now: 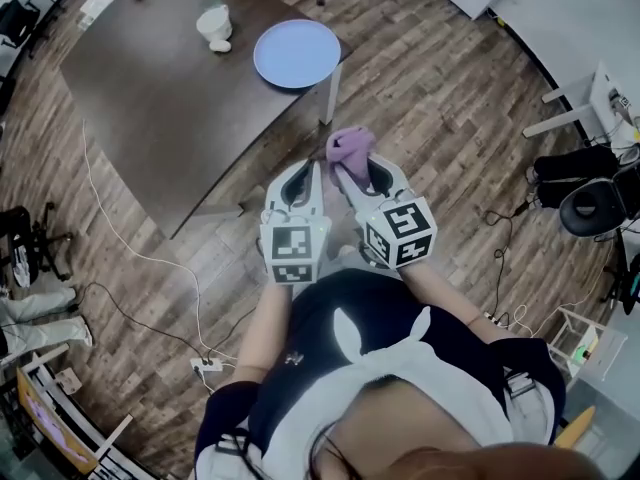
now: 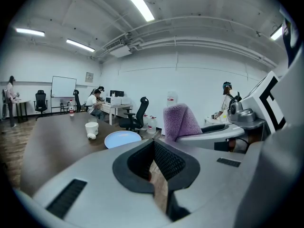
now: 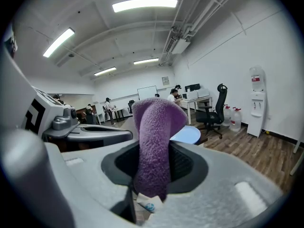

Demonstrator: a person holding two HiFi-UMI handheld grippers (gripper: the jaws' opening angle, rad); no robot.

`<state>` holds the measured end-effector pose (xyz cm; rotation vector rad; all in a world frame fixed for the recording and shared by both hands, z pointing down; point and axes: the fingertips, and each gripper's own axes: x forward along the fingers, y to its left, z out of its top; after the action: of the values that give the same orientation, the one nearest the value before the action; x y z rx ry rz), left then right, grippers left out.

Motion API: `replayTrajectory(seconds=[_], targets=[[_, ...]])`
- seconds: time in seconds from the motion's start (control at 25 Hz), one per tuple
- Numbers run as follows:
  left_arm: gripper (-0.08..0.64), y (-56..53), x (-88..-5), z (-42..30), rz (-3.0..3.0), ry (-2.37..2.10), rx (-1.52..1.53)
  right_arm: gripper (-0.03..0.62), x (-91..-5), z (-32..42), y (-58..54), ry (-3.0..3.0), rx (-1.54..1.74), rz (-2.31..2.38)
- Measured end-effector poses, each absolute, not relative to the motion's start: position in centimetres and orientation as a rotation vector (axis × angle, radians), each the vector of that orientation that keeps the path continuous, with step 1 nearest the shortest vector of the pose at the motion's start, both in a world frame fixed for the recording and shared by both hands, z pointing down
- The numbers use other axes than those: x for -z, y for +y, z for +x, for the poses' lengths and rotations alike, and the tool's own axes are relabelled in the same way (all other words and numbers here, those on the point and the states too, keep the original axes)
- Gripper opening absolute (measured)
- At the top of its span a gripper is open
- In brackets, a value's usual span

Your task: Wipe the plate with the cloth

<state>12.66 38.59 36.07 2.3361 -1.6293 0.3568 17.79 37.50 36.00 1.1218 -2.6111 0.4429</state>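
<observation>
Seen from my remote station: the right gripper (image 1: pixel 358 168) has its fingers (image 3: pixel 186 164) clamped on the purple cloth (image 1: pixel 350 148). The cloth stands up out of the grip as a folded, fuzzy bundle, and a small tag hangs from it below the pads. The left gripper (image 1: pixel 303 168) rides just beside it. Its fingers (image 2: pixel 169 159) are drawn together at the tips with nothing between them, and only wooden floor shows through the slit lower down.

The pale blue plate (image 1: pixel 297 54) lies empty and flat at the corner of the dark bench (image 1: pixel 150 108). Both grippers are well short of the plate, on the side nearer me, over the plank floor (image 1: pixel 450 118) rather than over the bench top. The cloth is the part of the rig nearest the plate, but it is clearly apart from it.

In the left gripper view the cloth rises to the right of the plate. In the right gripper view it hides most of the plate, leaving only a blue sliver at its edge.

A white cup (image 1: pixel 214 23) stands close to the plate, further in on the bench, with a small white object against its base. The marker cubes (image 1: pixel 294 251) sit on the backs of both grippers, on the side away from the plate.
</observation>
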Motion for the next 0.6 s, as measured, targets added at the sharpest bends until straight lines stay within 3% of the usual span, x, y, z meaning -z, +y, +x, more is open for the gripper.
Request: replayTrajectory(seconds=[0.6], targets=[[0.005,28.1,-37.6,3.6,2.372,-1.516,-0.359,0.140,-37.2,8.8,26.8,-2.529,-0.456,1.209]])
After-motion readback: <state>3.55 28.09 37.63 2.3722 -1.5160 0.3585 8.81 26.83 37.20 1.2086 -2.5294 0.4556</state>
